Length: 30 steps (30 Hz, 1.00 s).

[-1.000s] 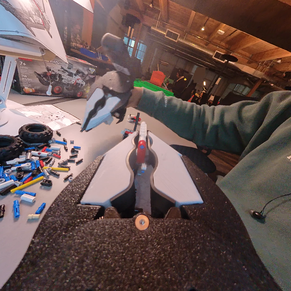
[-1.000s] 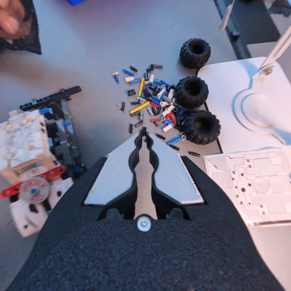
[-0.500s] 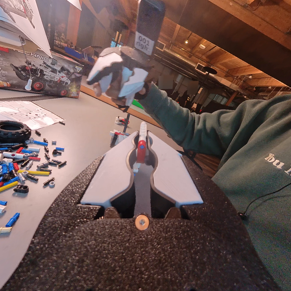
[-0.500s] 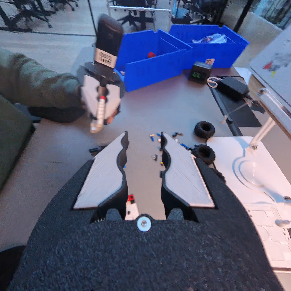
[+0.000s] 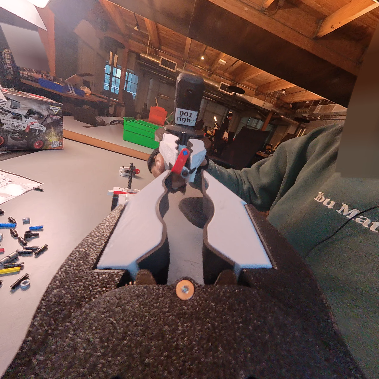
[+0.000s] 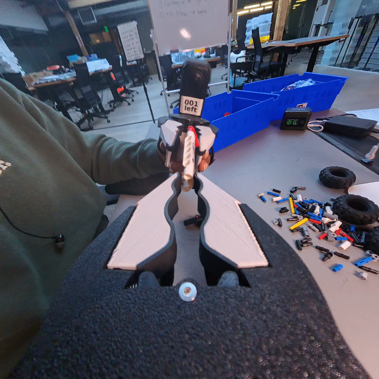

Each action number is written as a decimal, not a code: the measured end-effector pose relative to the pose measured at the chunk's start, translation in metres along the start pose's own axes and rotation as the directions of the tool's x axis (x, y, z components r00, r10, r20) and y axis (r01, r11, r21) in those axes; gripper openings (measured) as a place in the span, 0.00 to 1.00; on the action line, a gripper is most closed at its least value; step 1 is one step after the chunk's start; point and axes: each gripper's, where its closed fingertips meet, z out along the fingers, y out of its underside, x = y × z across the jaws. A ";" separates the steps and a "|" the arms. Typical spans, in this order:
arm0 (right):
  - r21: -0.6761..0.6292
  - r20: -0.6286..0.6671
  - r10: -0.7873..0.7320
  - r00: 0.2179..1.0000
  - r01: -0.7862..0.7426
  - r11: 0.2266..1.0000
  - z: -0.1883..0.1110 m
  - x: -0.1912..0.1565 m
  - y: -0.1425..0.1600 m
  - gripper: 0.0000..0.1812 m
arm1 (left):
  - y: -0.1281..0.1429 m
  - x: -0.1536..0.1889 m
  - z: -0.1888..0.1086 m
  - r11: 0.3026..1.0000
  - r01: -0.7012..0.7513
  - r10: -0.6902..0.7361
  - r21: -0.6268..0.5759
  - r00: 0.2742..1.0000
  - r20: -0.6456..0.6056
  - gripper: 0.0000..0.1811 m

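Green sleeve (image 6: 114, 158); white-faced black claw (image 6: 187, 180)

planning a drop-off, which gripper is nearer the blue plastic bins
Left. The left gripper stands between the blue plastic bins and the right gripper, which faces them from farther back; both meet at a white holed beam.

A ceiling of exposed wooden beams (image 5: 235, 24) spans a large workshop hall, with a round metal duct (image 5: 155, 58) and small hanging lamps (image 5: 202, 57) glowing warm. Tall paned windows (image 5: 120, 80) show bluish daylight at the far wall. A long wooden bench (image 5: 67, 95) runs beneath them. The smooth grey desk (image 5: 67, 190) fills the near ground. On the opposite side, a white whiteboard on a metal stand (image 6: 188, 24) rises above a pale concrete floor (image 6: 131, 121), among black office chairs (image 6: 90, 96) and dark-topped tables (image 6: 303, 41).
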 end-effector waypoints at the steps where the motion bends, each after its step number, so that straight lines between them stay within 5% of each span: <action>1: 0.013 -0.002 0.013 1.000 -0.013 1.000 -0.005 0.001 0.000 0.05 | -0.001 0.000 -0.002 1.000 -0.010 0.011 -0.003 1.000 0.005 0.14; 19: 0.006 -0.005 -0.023 1.000 0.023 1.000 0.005 -0.005 0.013 0.06 | 0.011 -0.004 0.005 0.996 -0.035 0.039 -0.076 0.998 0.046 0.08; 24: -0.034 0.028 0.003 1.000 -0.002 0.999 0.004 -0.008 0.021 0.03 | 0.017 -0.001 0.005 0.980 -0.138 0.148 -0.145 0.987 0.064 0.14; 30: -0.092 0.027 0.019 0.999 -0.016 0.996 0.005 -0.007 0.033 0.04 | 0.026 -0.001 0.006 0.965 -0.146 0.163 -0.218 0.985 0.062 0.08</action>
